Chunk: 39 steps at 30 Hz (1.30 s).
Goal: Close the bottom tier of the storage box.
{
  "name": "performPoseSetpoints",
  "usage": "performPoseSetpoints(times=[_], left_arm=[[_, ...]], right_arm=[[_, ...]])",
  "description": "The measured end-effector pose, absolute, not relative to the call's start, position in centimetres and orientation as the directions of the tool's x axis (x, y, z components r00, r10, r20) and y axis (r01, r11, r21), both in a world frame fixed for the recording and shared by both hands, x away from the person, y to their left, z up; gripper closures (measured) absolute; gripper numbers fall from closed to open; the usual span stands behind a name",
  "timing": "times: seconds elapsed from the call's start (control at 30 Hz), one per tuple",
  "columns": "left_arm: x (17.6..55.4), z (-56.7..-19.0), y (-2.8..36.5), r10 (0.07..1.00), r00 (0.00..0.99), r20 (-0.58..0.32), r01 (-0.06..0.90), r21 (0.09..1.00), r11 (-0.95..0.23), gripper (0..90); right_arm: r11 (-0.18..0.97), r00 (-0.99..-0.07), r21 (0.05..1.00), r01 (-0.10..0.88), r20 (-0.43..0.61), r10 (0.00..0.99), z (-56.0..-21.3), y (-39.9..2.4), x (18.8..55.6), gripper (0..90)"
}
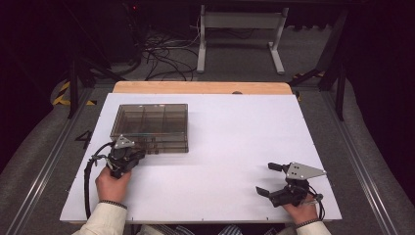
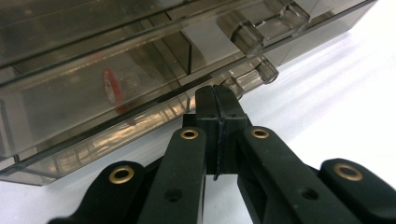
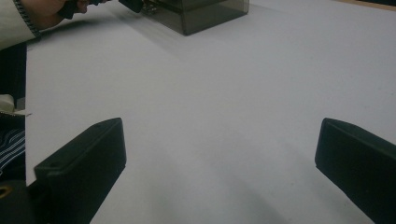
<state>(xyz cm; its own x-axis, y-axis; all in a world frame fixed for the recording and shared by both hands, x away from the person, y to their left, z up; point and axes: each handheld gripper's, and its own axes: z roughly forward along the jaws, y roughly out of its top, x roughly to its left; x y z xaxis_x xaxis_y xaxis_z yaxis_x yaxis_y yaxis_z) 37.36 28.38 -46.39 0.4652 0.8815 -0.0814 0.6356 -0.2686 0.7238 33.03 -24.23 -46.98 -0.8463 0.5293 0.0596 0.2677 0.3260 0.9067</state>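
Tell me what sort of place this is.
Probably a lab or recording workspace, not a home: a white table framed by metal rails, loose cables on the floor, and hazard-striped tape beside a dark stand.

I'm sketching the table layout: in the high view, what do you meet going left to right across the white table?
Left gripper, jaws shut at the near edge of the smoky clear compartment box → bare white table → right gripper, jaws wide open.
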Motion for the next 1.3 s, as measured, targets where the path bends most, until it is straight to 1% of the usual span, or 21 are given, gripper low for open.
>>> performPoseSetpoints(times=[0.3, 0.83, 1.07, 1.3], left_arm=[[37.8, -46.5, 28.1, 0.88, 0.47, -0.063, 0.636, 0.716, -0.289, 89.9], [37.7, -46.2, 28.0, 0.876, 0.478, -0.073, 0.638, 0.714, -0.288, 89.8], [36.9, -45.6, 28.2, 0.852, 0.512, -0.11, 0.626, 0.726, -0.283, 82.9], [36.4, -45.1, 27.9, 0.843, 0.527, -0.106, 0.615, 0.733, -0.292, 79.1]], right_arm=[[0.326, -0.846, 0.906, 0.268, 0.059, 0.529, -47.0, -24.2, 33.0, 2.5], [0.328, -0.847, 0.904, 0.273, 0.064, 0.528, -47.0, -24.2, 33.1, 2.5], [0.332, -0.849, 0.902, 0.276, 0.067, 0.525, -47.0, -24.2, 33.1, 2.4], [0.334, -0.85, 0.901, 0.276, 0.067, 0.523, -47.0, -24.1, 33.2, 2.4]])
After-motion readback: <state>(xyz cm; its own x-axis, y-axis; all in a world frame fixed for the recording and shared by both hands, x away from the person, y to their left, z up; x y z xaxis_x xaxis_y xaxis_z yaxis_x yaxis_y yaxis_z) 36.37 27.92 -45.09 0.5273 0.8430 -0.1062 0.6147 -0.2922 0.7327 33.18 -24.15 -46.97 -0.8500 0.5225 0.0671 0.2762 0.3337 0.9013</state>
